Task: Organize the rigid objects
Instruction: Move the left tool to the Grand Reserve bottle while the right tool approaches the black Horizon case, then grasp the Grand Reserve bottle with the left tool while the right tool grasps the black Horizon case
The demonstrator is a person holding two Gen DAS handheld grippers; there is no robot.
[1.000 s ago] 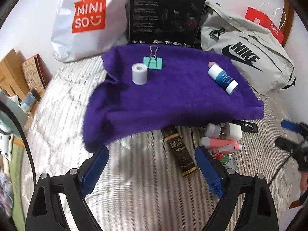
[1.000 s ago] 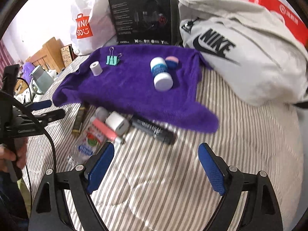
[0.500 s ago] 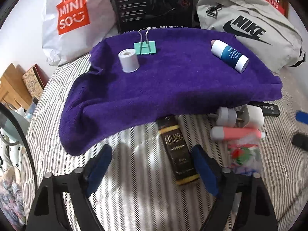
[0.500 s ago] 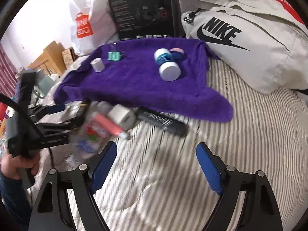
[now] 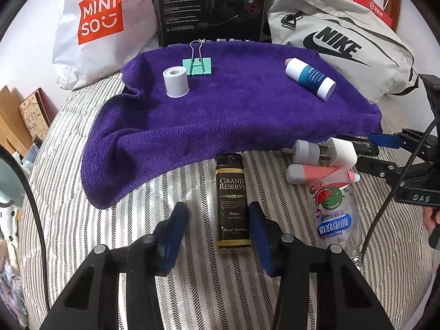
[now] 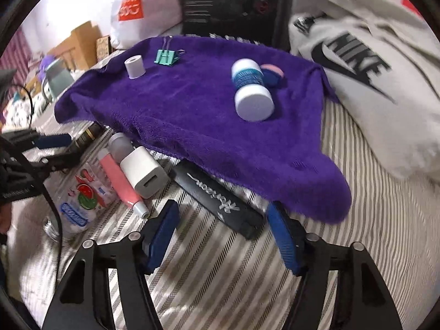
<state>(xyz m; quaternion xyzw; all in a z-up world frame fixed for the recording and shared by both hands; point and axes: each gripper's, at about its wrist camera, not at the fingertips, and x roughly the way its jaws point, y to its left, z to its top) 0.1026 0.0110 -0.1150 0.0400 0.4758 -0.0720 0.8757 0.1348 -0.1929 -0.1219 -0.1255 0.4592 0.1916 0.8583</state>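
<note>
Straddling the brown Grand Reserve box (image 5: pixel 233 202) in the lower middle of the left wrist frame, the left gripper (image 5: pixel 217 220) is standing wide open, its blue pads on each side of the box and, as far as I can tell, not yet pressing it. I judge it is lining up along the long sides because they give the flattest hold.

The right gripper (image 6: pixel 222 227) is also gaping, holding nothing, with the near end of the black Horizon case (image 6: pixel 220 200) lying between its pads in the lower middle of the right wrist frame.

Both things are lying on the striped bed (image 5: pixel 137 247), just beside the front edge of the purple towel (image 5: pixel 233 110). On the towel, in the upper half of the frame, the white roll (image 5: pixel 176 82), the green binder clip (image 5: pixel 198 64) and the blue bottle (image 5: pixel 310 78) are sitting well apart, so the towel seems to be serving as the collecting place. The white charger (image 6: pixel 143 174), the pink tube (image 6: pixel 121 181) and the watermelon packet (image 6: pixel 82 200) are waiting beside the case.
</note>
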